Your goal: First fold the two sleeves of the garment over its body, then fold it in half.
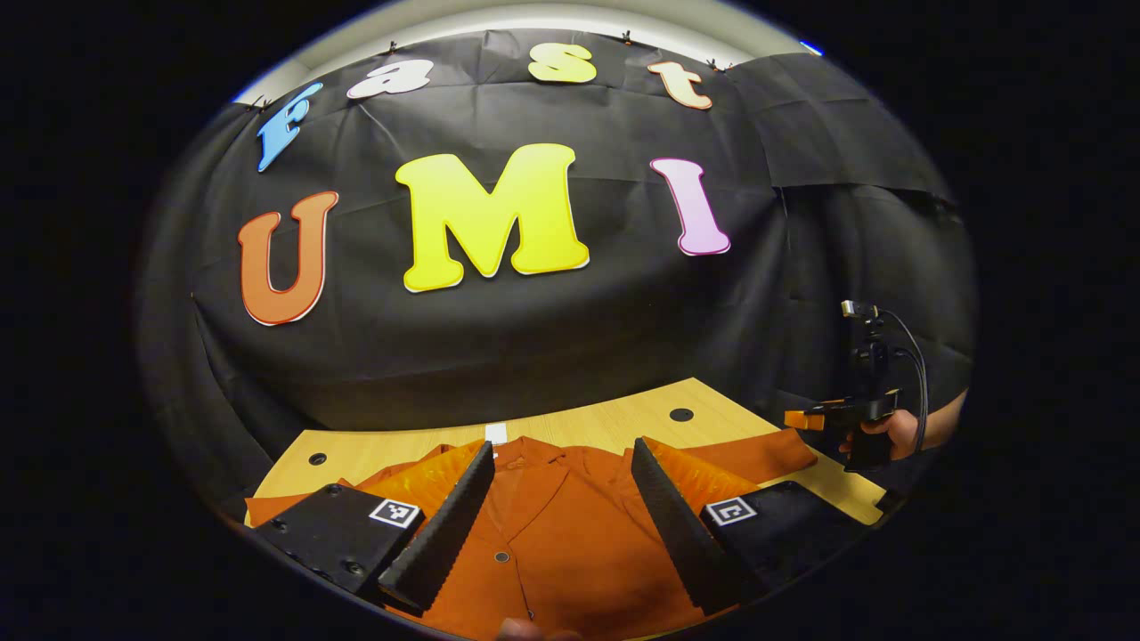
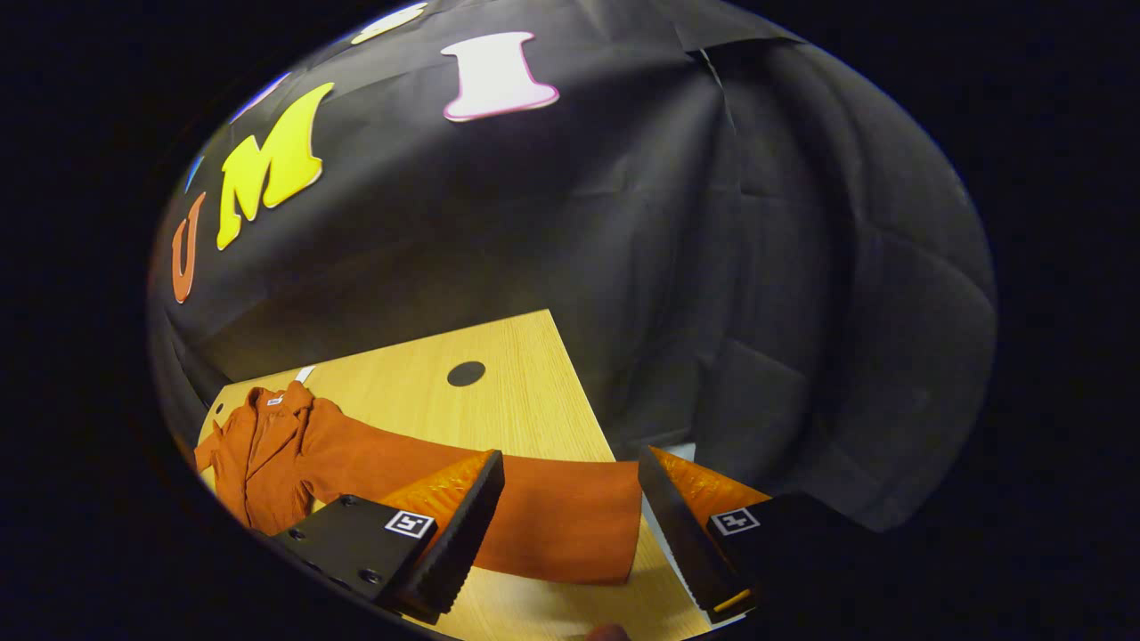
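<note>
A rust-orange buttoned garment (image 1: 552,534) lies flat on the wooden table (image 1: 606,418), collar toward the wall, both sleeves spread out sideways. My left gripper (image 1: 563,525) hovers open above the garment's chest, nothing between its fingers. In the left gripper view the right gripper (image 1: 846,423) shows at the far right, held by a hand past the end of the right sleeve (image 1: 757,452). In the right gripper view my right gripper (image 2: 570,525) stands open over the cuff end of that sleeve (image 2: 552,516), which stretches from the garment's body (image 2: 258,454) to the table's corner.
The table (image 2: 499,401) has round dark cable holes (image 2: 466,373) near its back edge. Its right edge (image 2: 579,392) runs close to the sleeve cuff, with the black cloth wall just behind. A small white tag (image 1: 495,433) lies by the collar.
</note>
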